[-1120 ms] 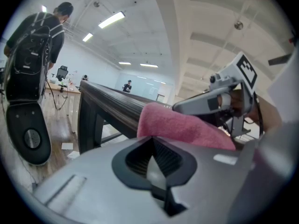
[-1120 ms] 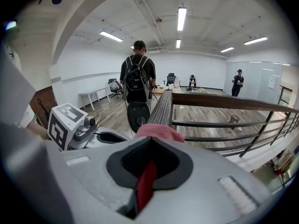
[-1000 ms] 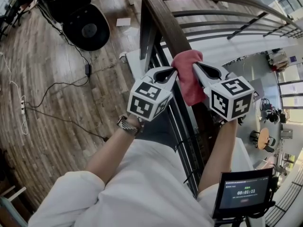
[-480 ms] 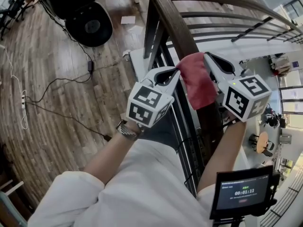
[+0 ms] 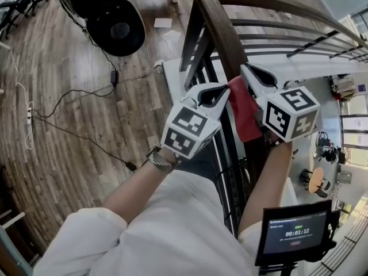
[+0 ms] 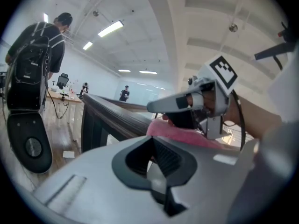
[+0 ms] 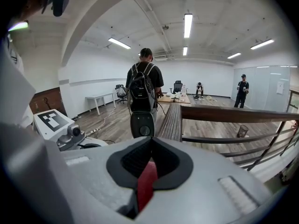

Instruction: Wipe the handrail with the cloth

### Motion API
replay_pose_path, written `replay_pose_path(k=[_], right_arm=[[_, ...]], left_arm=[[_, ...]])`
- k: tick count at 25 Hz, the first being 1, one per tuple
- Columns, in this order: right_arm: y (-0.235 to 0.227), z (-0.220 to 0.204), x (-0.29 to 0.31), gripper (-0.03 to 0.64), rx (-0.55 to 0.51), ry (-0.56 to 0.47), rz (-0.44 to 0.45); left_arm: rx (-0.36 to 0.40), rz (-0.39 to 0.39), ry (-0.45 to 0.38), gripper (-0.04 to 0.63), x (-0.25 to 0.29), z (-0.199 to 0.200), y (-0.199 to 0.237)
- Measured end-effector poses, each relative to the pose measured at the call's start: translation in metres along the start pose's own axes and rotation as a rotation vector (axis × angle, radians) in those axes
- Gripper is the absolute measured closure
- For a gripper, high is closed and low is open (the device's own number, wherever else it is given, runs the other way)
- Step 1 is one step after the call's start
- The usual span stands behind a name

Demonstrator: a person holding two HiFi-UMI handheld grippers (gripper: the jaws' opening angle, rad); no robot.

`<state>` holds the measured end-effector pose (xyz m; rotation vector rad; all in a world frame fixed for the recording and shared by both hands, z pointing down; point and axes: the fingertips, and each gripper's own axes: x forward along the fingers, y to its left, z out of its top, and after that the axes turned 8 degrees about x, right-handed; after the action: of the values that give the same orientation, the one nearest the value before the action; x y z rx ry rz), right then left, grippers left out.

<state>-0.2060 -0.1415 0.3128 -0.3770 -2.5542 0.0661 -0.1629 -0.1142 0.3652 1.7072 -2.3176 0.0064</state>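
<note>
A red cloth (image 5: 245,111) lies over the dark wooden handrail (image 5: 221,30) and hangs down its right side. My left gripper (image 5: 226,89) is shut on the cloth's left edge, on the rail's left side. My right gripper (image 5: 244,69) is shut on the cloth from the right, and a red fold (image 7: 146,181) shows between its jaws. In the left gripper view the pink-red cloth (image 6: 187,135) runs across the handrail (image 6: 117,116) to the right gripper (image 6: 156,107). In the right gripper view the handrail (image 7: 172,118) runs straight ahead, with the left gripper's marker cube (image 7: 55,120) at the left.
A person with a backpack (image 7: 144,85) stands beside the rail further along. A black round base (image 5: 118,30) and cables (image 5: 69,102) lie on the wooden floor at the left. Right of the rail are railing bars (image 5: 287,25) and a drop. A timer screen (image 5: 296,232) sits at bottom right.
Both grippers have lifted slightly, keeping the cloth between them. The cloth is now drawn in narrower and sits more on the rail's right side, partly behind the right gripper.
</note>
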Motion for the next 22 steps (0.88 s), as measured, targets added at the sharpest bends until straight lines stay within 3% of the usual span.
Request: replay_pose_path(k=[7, 11, 22], right_arm=[[0.006, -0.002, -0.001, 0.614, -0.065, -0.038, -0.031], [0.004, -0.003, -0.001, 0.614, -0.029, -0.056, -0.004], [-0.001, -0.001, -0.008, 0.612, 0.011, -0.1, 0.013]], left_arm=[[-0.006, -0.053, 0.023, 0.589, 0.007, -0.009, -0.016], [-0.012, -0.029, -0.009, 0.589, 0.01, -0.009, -0.011], [-0.032, -0.037, 0.0, 0.589, 0.012, -0.014, -0.017]])
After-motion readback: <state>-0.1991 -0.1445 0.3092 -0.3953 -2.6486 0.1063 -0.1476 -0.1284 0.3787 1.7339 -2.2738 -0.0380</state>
